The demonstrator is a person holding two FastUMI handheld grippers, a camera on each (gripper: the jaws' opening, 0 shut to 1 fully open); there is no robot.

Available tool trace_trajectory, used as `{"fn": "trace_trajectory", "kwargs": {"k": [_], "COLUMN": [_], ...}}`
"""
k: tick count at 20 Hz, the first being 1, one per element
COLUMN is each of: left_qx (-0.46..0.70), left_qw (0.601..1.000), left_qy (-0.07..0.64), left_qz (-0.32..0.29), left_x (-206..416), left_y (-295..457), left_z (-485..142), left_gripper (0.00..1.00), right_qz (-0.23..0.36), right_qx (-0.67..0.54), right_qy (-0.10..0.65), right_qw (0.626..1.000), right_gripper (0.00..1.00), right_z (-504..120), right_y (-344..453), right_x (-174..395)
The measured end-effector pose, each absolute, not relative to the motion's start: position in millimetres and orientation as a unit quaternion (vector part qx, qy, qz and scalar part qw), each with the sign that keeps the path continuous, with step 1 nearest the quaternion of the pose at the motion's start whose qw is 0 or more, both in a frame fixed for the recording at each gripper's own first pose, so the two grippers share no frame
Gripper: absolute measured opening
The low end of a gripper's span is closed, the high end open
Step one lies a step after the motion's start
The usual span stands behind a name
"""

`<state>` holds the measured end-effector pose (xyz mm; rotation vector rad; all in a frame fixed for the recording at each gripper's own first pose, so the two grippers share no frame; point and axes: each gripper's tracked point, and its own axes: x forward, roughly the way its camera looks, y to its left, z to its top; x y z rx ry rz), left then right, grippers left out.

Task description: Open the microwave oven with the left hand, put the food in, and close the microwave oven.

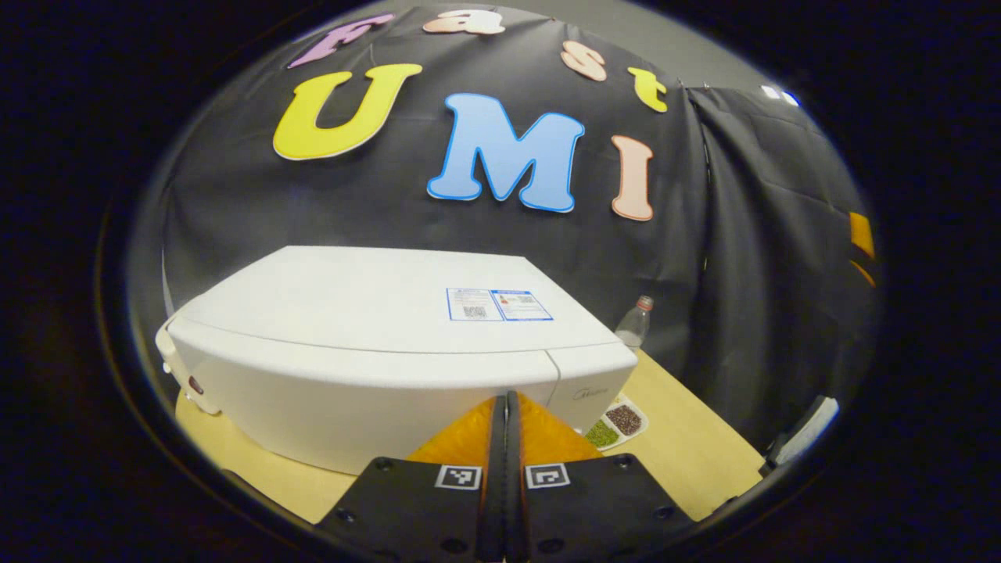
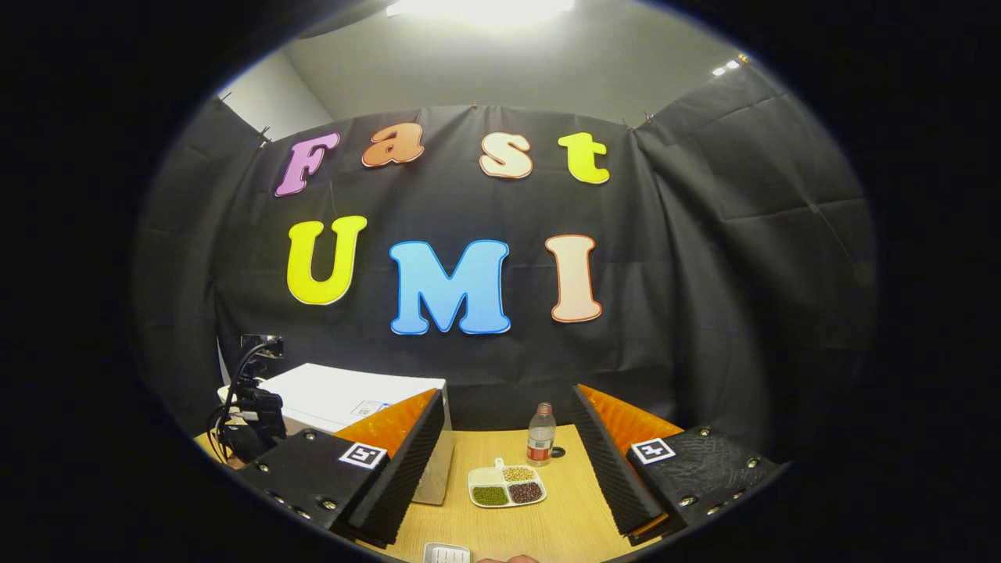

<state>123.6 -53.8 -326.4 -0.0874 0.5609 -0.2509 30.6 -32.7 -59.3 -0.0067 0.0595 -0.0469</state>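
A white microwave oven (image 1: 375, 344) stands on the wooden table (image 1: 688, 438) with its door closed, seen from above its front in the left gripper view. My left gripper (image 1: 506, 403) is shut with nothing between its fingers, close to the front upper edge of the microwave. In the right gripper view the microwave (image 2: 344, 395) sits at the left, and a white divided plate of food (image 2: 507, 485) with several kinds of beans lies on the table ahead. My right gripper (image 2: 504, 461) is open above the table, short of the plate. The plate (image 1: 618, 422) also shows right of the microwave.
A plastic bottle (image 2: 540, 435) with a red label stands behind the plate, near the wall. The other gripper with its cables (image 2: 250, 414) hangs at the left in front of the microwave. A small white object (image 2: 447, 554) lies at the table's near edge.
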Motion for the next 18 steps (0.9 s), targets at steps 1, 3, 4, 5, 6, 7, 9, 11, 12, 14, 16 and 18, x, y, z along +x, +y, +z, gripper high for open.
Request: {"fn": "trace_trajectory", "kwargs": {"k": [1, 3, 4, 5, 6, 7, 9, 11, 12, 14, 16, 18], "left_qx": [-0.045, -0.042, -0.036, -0.03, -0.017, 0.001, 0.019, 0.019, 0.021, 0.016, 0.003, -0.007], "left_qw": [0.952, 0.957, 0.962, 0.966, 0.971, 0.977, 0.986, 0.991, 0.994, 0.998, 0.999, 0.999], "left_qy": [0.278, 0.266, 0.253, 0.239, 0.222, 0.196, 0.148, 0.114, 0.096, 0.054, 0.046, 0.046], "left_qz": [-0.123, -0.106, -0.096, -0.094, -0.091, -0.082, -0.079, -0.068, -0.055, -0.025, -0.02, -0.02], "left_x": [123.3, 125.0, 125.4, 124.0, 121.0, 118.7, 109.9, 96.0, 90.7, 73.3, 58.0, 51.6], "left_y": [-51.9, -41.1, -34.2, -29.2, -23.3, -13.2, 0.6, 16.0, 27.0, 48.6, 60.2, 72.9], "left_z": [-325.0, -313.2, -300.7, -283.4, -265.1, -239.1, -180.4, -134.1, -111.6, -69.5, -51.7, -43.5], "left_gripper": [0.07, 0.07, 0.07, 0.07, 0.07, 0.07, 0.08, 0.39, 0.57, 0.92, 0.97, 0.96], "right_qz": [-0.021, -0.018, -0.015, -0.014, -0.011, -0.008, -0.001, -0.001, 0.0, 0.004, 0.005, 0.005], "right_qx": [-0.002, 0.002, 0.003, 0.003, 0.005, 0.007, 0.018, 0.028, 0.031, 0.028, 0.017, 0.012], "right_qy": [0.031, 0.032, 0.03, 0.027, 0.024, 0.021, 0.017, 0.01, 0.007, 0.0, -0.002, -0.003], "right_qw": [0.999, 0.999, 0.999, 1.0, 1.0, 1.0, 1.0, 1.0, 0.999, 1.0, 1.0, 1.0], "right_gripper": [0.98, 0.98, 0.98, 0.98, 0.98, 0.98, 0.98, 0.98, 0.98, 0.98, 0.98, 0.98], "right_z": [-59.6, -59.7, -57.4, -54.1, -51.1, -46.2, -35.4, -21.7, -16.9, -8.0, -5.1, -3.5], "right_y": [-29.6, -25.1, -22.0, -19.5, -16.2, -12.5, -4.4, 2.0, 6.4, 14.5, 20.3, 27.3], "right_x": [32.7, 34.3, 35.1, 37.0, 38.8, 41.0, 44.7, 45.9, 45.9, 46.0, 43.1, 39.9]}}
